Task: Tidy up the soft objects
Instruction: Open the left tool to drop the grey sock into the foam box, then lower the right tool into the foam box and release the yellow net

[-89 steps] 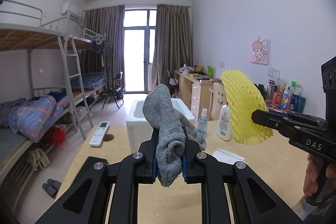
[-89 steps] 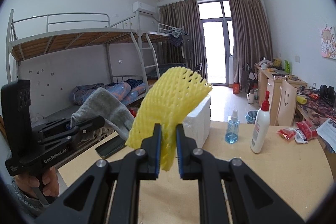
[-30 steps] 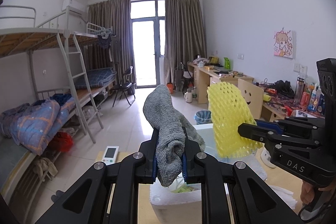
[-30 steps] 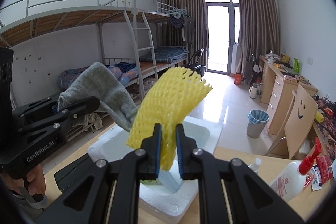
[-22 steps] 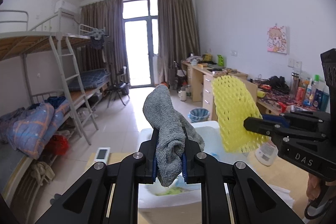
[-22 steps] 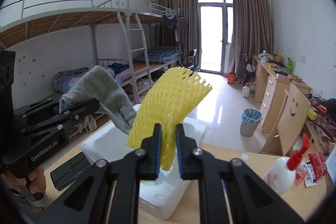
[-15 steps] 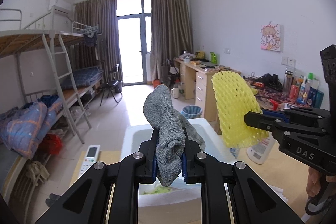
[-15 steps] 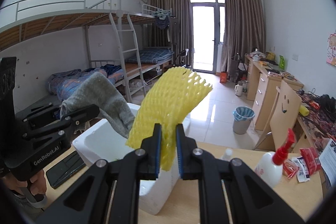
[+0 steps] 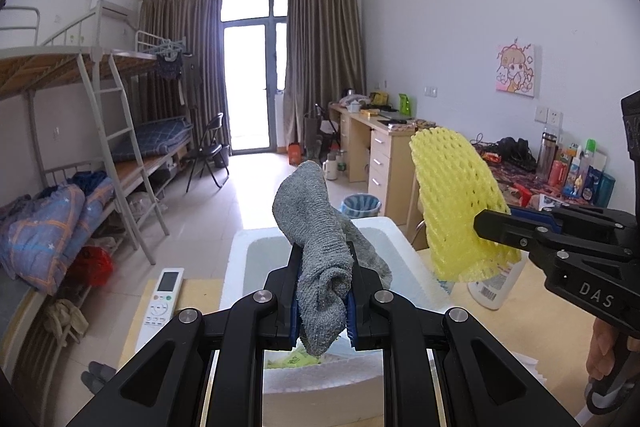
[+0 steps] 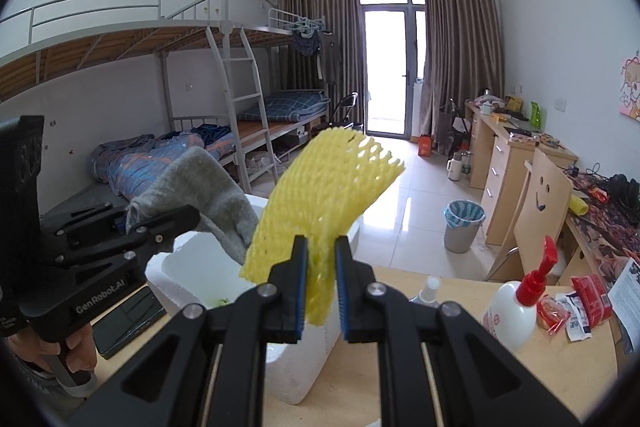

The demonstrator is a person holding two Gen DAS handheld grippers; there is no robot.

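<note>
My left gripper [image 9: 322, 301] is shut on a grey sock [image 9: 316, 239] and holds it up over a white foam box [image 9: 240, 259]. The sock also shows in the right wrist view [image 10: 204, 187]. My right gripper [image 10: 322, 287] is shut on a yellow foam net [image 10: 320, 199], held above the right side of the foam box [image 10: 172, 275]. In the left wrist view the net [image 9: 452, 203] is to the right of the sock, over the box's right rim. Something green [image 9: 292, 361] lies in the box.
A white remote [image 9: 162, 297] lies on the wooden table left of the box. A dark phone [image 10: 128, 315] lies at the table's left edge. A white pump bottle [image 10: 516, 307], a small spray bottle [image 10: 428, 289] and red packets [image 10: 560, 307] stand on the right.
Both grippers have kept their hold and shifted together; the foam box now sits lower and closer under them, and the view has swung slightly over the table.
</note>
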